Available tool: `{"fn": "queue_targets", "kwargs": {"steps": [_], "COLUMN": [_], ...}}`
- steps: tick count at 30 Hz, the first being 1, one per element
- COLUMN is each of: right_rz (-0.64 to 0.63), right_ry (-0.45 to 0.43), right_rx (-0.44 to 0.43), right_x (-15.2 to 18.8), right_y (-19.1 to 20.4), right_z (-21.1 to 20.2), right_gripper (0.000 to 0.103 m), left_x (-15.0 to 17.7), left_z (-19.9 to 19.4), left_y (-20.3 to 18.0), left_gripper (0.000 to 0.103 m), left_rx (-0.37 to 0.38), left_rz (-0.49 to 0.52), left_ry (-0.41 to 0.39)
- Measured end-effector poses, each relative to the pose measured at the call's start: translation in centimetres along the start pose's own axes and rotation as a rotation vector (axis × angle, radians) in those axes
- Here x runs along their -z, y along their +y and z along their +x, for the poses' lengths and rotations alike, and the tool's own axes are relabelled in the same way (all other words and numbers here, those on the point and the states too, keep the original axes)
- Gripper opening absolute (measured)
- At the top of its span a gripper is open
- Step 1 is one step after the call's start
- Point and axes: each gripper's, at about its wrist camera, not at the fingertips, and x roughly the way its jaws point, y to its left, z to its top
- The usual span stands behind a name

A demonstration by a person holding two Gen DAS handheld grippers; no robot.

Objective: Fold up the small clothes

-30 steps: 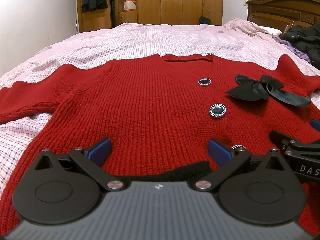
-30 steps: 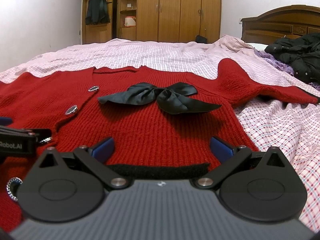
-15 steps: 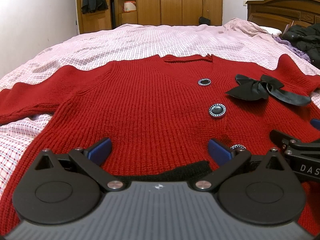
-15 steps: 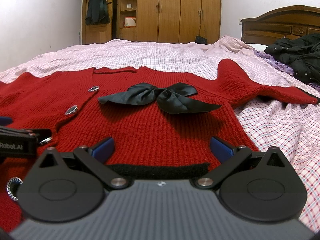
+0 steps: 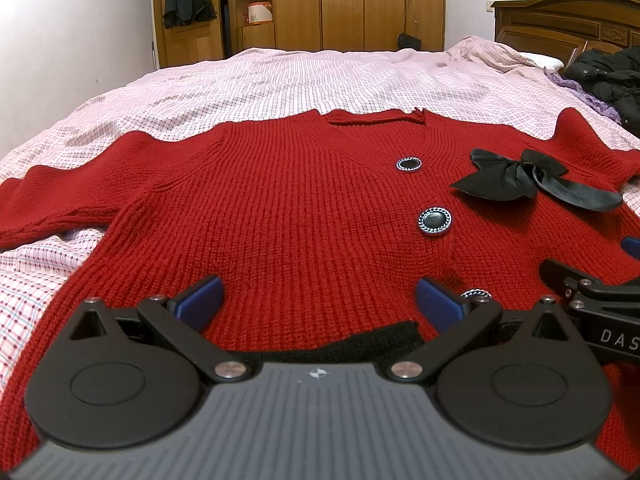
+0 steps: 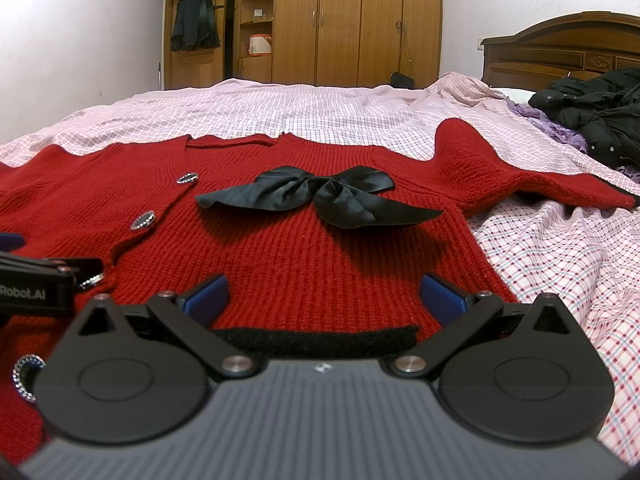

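Note:
A red knit cardigan (image 5: 288, 216) with dark round buttons (image 5: 434, 221) and a black satin bow (image 5: 520, 178) lies flat, front up, on the bed, sleeves spread. It also shows in the right wrist view (image 6: 320, 248) with the bow (image 6: 320, 196). My left gripper (image 5: 318, 298) is open, low over the left half of the black-trimmed hem (image 5: 372, 346). My right gripper (image 6: 324, 296) is open over the right half of the hem (image 6: 316, 340). Each gripper shows at the edge of the other's view.
The bed has a pink checked sheet (image 5: 304, 80). A black jacket (image 6: 596, 112) on purple fabric lies at the right by the wooden headboard (image 6: 560, 52). Wooden wardrobes (image 6: 340, 20) stand beyond the bed. The right sleeve (image 6: 532, 184) stretches toward the jacket.

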Motion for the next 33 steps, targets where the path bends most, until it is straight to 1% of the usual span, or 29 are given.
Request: {"fn": "queue_targets", "kwargs": {"steps": [16, 26, 33], "right_rz": [0.0, -0.001, -0.001], "right_ry": [0.006, -0.002, 0.021], "right_rx": [-0.002, -0.002, -0.015], "right_x": [-0.09, 0.02, -0.27], "right_y": [-0.02, -0.02, -0.22], "right_z": [0.05, 0.06, 0.06], "right_gripper": [0.103, 0.103, 0.103], "left_x": [0.06, 0.01, -0.52], "left_z": [0.0, 0.12, 0.11], "left_y": [-0.05, -0.3, -0.46], "left_gripper": [0.103, 0.103, 0.103], "left_rx": [-0.001, -0.021, -0.027], "left_rz": [0.002, 0.017, 0.021], "left_ry": [-0.001, 0.001, 0.021]}}
